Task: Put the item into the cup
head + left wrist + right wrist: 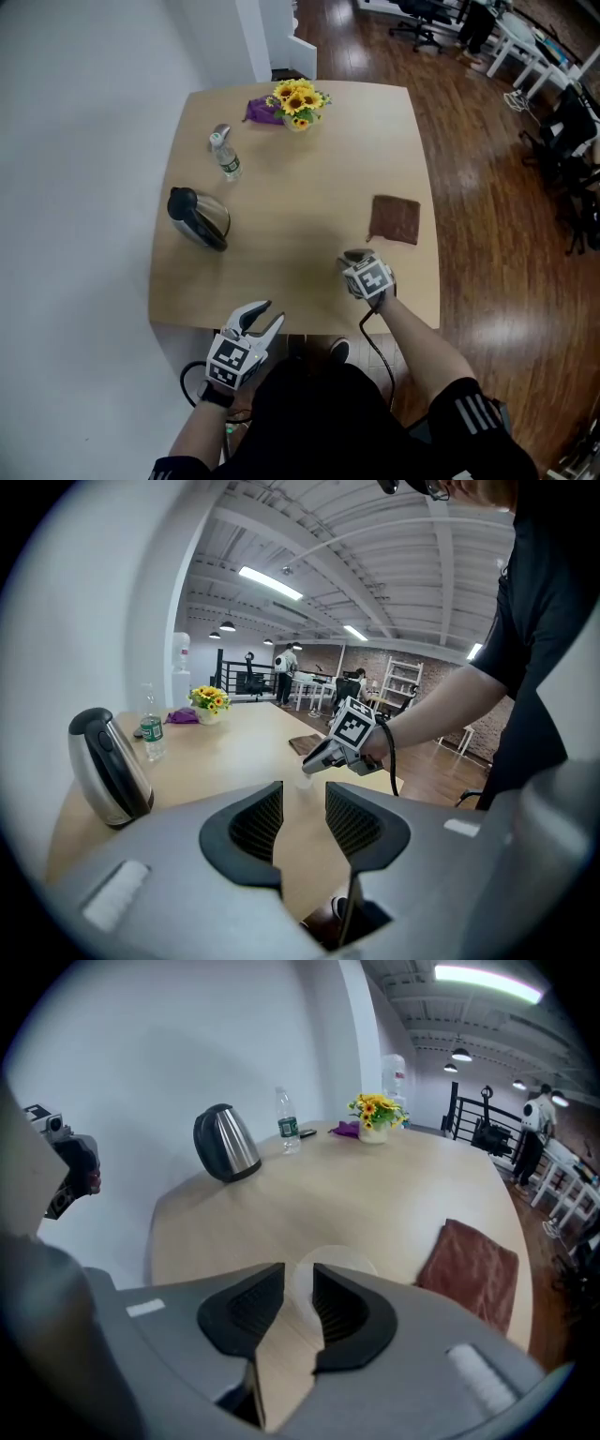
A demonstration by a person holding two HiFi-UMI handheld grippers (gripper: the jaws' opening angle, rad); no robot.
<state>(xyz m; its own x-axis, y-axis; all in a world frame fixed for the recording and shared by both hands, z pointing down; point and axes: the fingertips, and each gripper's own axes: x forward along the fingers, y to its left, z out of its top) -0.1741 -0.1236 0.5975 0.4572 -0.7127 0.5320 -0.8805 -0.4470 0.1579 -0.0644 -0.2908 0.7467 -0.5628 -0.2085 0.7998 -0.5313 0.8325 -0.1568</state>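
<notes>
Two jaws of the right gripper (pixel 298 1288) are pinched on the near wall of the pale, see-through cup (pixel 342 1258), which stands on the table (pixel 300 187) near its front edge, with the brown cloth (pixel 395 218) close by. The left gripper (pixel 303 803) hangs off the table's edge, jaws apart and empty. The cup is likely light and thin-walled — easily crushed or tipped — so a gentle hold at the rim suits it
</notes>
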